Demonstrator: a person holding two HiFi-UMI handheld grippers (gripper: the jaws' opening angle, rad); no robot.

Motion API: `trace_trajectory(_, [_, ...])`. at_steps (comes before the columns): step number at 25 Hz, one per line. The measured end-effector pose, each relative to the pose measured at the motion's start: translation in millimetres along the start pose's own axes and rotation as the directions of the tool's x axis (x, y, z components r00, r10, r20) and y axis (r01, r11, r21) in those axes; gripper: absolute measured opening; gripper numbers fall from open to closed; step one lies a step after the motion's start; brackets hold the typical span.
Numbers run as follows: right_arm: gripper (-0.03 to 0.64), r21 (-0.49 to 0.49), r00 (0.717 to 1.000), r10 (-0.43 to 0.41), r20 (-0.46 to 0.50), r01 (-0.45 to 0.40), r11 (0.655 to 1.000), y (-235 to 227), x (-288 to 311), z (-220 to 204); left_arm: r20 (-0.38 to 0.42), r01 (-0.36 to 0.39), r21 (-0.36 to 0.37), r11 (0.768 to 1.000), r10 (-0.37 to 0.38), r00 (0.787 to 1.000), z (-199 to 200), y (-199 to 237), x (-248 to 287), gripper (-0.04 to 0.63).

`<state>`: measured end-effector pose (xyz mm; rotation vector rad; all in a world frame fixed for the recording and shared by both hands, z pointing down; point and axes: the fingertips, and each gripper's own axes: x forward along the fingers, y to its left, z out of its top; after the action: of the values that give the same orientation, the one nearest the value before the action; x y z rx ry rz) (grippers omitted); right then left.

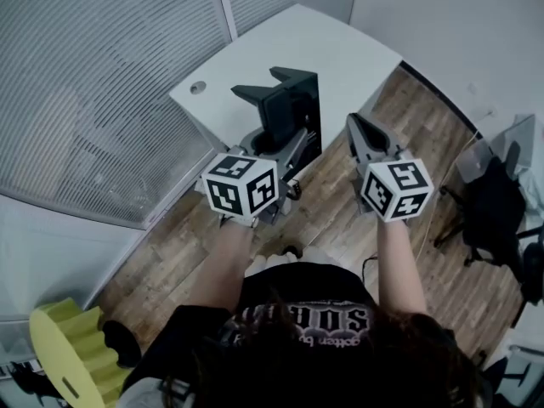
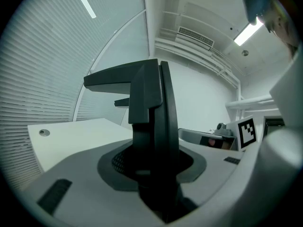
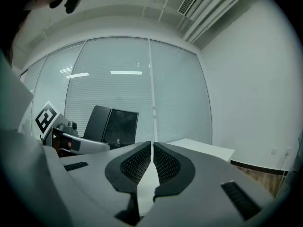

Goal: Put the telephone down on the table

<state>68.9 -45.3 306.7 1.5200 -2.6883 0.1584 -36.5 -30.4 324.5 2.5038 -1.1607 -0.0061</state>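
In the head view we see pale lettering on the person's black shirt (image 1: 280, 296), too blurred to read. The left gripper (image 1: 285, 145) clamps the black telephone (image 1: 287, 100) over the near edge of the white surface (image 1: 331, 49). The right gripper (image 1: 354, 126) hangs beside it, above the wooden floor (image 1: 331, 202). In the left gripper view the telephone stands upright between the jaws, pressed by both. In the right gripper view the jaws are clenched together on nothing, with the telephone off to their left.
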Motion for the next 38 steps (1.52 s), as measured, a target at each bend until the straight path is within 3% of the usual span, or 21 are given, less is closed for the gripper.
trace_trajectory(15, [0.035,0.004,0.991,0.130,-0.012,-0.130,0.991,-4.8,76.7,0.1,-0.045,0.008,-0.037,0.999,-0.009,0.999,8.7,58.5,46.8,0.163])
trace_trajectory(18, [0.092,-0.008,0.986,0.165,-0.027,-0.165,0.986,-8.6,92.0,-2.2,-0.049,0.001,-0.050,0.999,-0.004,0.999,9.3,69.2,59.7,0.163])
trace_trajectory(22, [0.121,0.000,0.977,0.211,-0.032,-0.211,0.978,-13.5,114.9,-3.5,-0.058,0.001,-0.046,0.999,-0.003,0.998,11.9,81.6,76.7,0.163])
trace_trajectory(28, [0.215,0.021,0.945,0.322,-0.055,-0.321,0.947,-31.8,156.4,1.4,-0.071,0.013,-0.041,0.999,-0.016,0.997,22.7,97.5,120.7,0.163])
trace_trajectory(38, [0.259,0.087,0.911,0.409,-0.055,-0.404,0.911,-70.7,210.1,8.2,-0.096,0.050,-0.034,0.998,-0.053,0.994,35.2,115.5,174.4,0.163])
